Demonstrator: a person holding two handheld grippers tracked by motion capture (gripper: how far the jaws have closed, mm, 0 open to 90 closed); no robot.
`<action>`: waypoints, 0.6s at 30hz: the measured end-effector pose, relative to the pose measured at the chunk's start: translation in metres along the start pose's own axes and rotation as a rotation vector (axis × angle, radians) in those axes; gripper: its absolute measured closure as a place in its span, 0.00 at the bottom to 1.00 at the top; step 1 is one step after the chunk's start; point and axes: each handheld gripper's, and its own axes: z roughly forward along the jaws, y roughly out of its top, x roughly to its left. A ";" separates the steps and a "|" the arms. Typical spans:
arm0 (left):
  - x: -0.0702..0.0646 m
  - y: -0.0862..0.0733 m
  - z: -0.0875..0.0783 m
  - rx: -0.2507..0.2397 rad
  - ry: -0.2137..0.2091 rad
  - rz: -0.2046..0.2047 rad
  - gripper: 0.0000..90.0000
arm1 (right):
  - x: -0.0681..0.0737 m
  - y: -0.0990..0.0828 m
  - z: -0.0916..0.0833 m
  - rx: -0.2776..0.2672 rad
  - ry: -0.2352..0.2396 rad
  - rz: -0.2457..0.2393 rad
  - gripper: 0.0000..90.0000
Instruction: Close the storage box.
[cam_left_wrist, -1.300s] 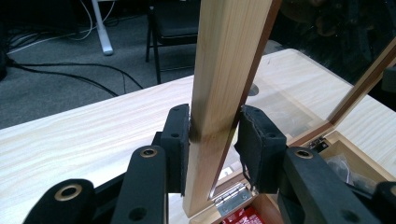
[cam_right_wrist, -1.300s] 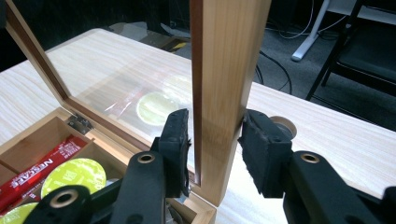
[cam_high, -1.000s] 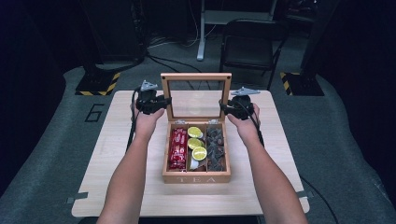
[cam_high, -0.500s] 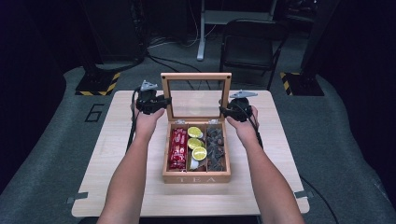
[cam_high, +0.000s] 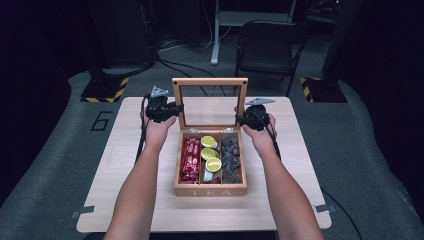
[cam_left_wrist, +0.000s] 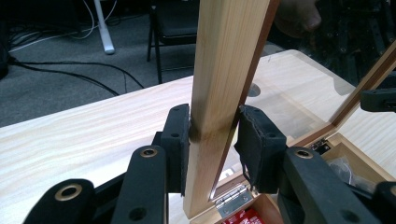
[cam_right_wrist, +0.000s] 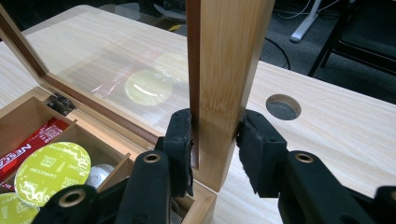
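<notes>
A wooden tea box (cam_high: 210, 190) sits mid-table with its glass lid (cam_high: 210, 82) standing upright. Red packets (cam_high: 191, 157), yellow-green capsules (cam_high: 210, 152) and dark pieces (cam_high: 231, 157) fill its three compartments. My left gripper (cam_high: 172, 107) is shut on the lid's left side rail (cam_left_wrist: 229, 56), pads pressed on both faces of the wood (cam_left_wrist: 215, 135). My right gripper (cam_high: 241, 119) clamps the lid's right side rail (cam_right_wrist: 229, 56); its jaws have just been closing onto the rail (cam_right_wrist: 215, 140).
The light wooden table (cam_high: 125, 150) has a round cable hole (cam_right_wrist: 283, 106) behind the box on the right. A black chair (cam_high: 265, 50) and yellow-black striped stand bases (cam_high: 105, 90) are on the floor beyond the far edge.
</notes>
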 end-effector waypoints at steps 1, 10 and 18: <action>0.000 0.000 0.000 0.001 -0.004 0.000 0.72 | 0.000 0.000 0.000 0.001 0.000 0.000 0.72; 0.002 -0.005 0.000 0.021 -0.023 -0.020 0.70 | 0.000 0.000 0.000 0.003 0.000 -0.004 0.72; 0.008 -0.015 -0.003 0.025 -0.028 -0.030 0.67 | -0.002 0.000 0.000 0.003 0.012 -0.006 0.72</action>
